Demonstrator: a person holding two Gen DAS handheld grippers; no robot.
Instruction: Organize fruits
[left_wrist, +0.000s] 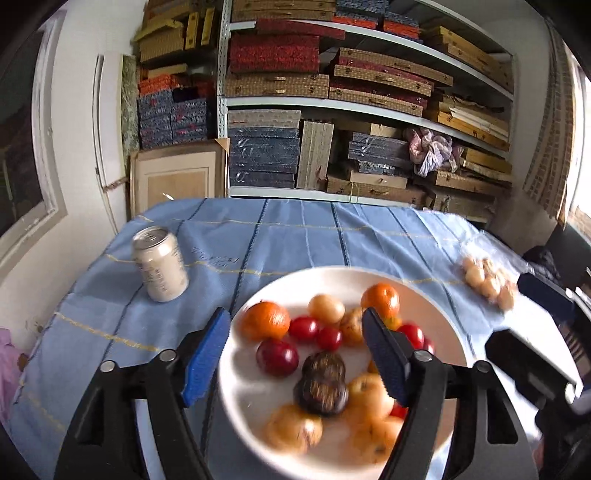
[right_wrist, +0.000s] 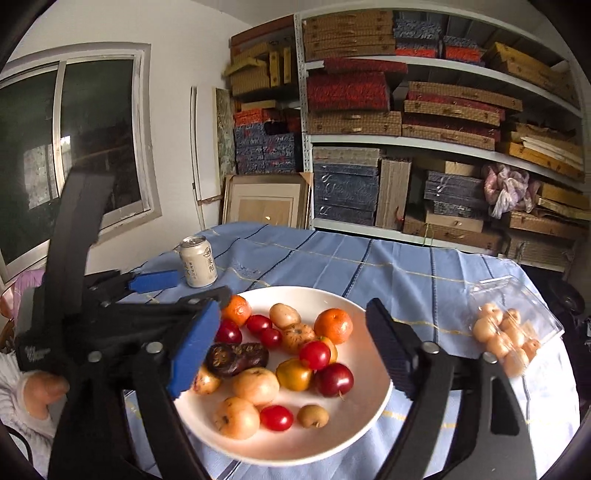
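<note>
A white plate (left_wrist: 447, 328) (right_wrist: 354, 406) on the blue tablecloth holds several fruits: oranges (left_wrist: 266, 320) (right_wrist: 333, 325), red cherry tomatoes (left_wrist: 303, 328) (right_wrist: 314, 354), yellow-brown fruits (right_wrist: 255, 386) and a dark purple fruit (left_wrist: 322, 384) (right_wrist: 236, 357). My left gripper (left_wrist: 295, 354) is open over the plate, empty. It also shows in the right wrist view (right_wrist: 184, 291) at the plate's left edge. My right gripper (right_wrist: 291, 354) is open above the plate, empty. A clear bag of pale round fruits (left_wrist: 489, 282) (right_wrist: 506, 338) lies to the right.
A white drink can (left_wrist: 159, 264) (right_wrist: 198, 261) stands upright at the table's far left. Shelves stacked with boxes (left_wrist: 369, 110) fill the back wall. A window (right_wrist: 74, 140) is on the left.
</note>
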